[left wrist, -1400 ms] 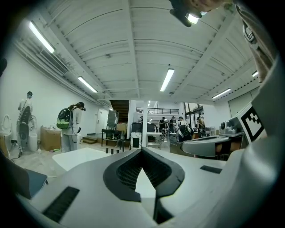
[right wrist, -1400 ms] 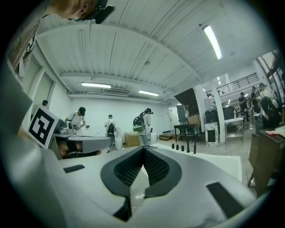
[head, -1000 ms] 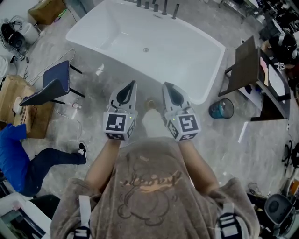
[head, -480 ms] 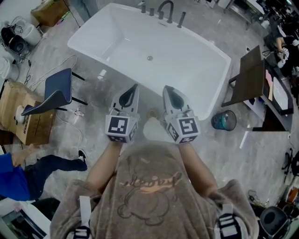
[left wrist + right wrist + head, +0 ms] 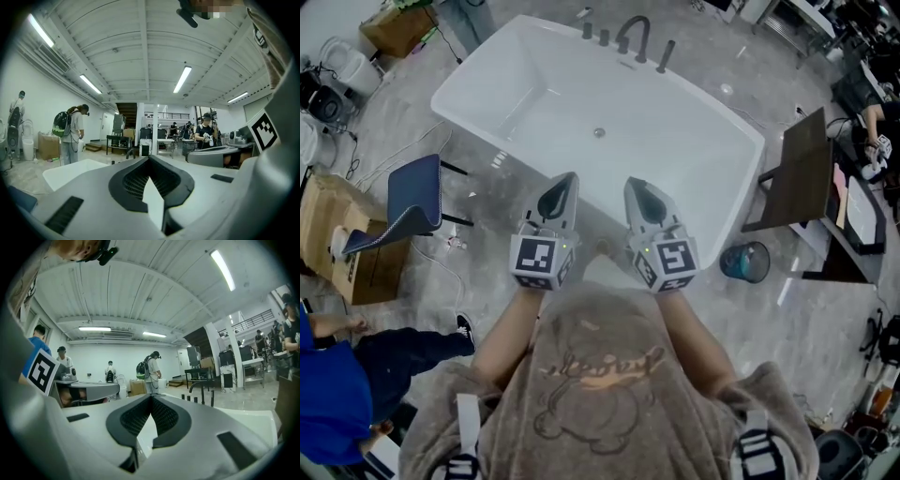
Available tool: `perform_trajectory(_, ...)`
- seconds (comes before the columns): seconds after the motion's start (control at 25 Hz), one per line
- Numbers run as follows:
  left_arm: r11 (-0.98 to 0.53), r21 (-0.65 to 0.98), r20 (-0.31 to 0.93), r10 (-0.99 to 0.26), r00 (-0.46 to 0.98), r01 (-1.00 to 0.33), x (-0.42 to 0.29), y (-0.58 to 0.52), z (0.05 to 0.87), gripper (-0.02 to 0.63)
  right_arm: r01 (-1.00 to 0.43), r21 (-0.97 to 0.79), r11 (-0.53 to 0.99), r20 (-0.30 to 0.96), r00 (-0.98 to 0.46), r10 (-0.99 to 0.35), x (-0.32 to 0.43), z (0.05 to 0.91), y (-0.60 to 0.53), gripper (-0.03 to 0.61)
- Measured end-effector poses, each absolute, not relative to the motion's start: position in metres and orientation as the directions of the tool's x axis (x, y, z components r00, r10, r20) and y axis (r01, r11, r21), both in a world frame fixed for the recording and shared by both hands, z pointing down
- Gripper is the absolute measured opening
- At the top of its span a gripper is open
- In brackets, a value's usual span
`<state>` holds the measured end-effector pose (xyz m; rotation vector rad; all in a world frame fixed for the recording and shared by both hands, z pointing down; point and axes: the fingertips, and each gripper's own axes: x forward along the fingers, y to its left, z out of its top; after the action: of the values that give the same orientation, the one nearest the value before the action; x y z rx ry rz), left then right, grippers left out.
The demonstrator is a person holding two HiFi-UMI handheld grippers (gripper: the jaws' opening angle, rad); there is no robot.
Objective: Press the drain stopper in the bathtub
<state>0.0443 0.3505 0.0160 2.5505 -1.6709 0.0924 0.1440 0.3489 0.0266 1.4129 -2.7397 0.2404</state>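
approach step: left tool (image 5: 565, 184) and right tool (image 5: 635, 187), both pressed together and empty, hover near the tub's (image 5: 521, 86) 6 o'clock rim, stopper (image 5: 599, 133) at 12 o'clock on its floor; next, lower one tip onto it.

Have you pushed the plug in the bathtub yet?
Not yet. Done: nothing; the drain stopper sits alone on the bathtub floor. In hand: the left tool and right tool, both shut and empty, hover by the tub's near rim. Left: reach in and press the stopper.
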Motion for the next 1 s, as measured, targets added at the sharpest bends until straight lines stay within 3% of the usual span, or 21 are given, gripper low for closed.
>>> perform_trajectory(1.0, -0.288, 0.046, 0.091, -0.952, 0.291, -0.957, 0.042, 0.191, 0.012, 0.003, -0.718, -0.112, 0.687, 0.173, -0.694, -0.698, 0.140, 0.044, 0.185, 0.002)
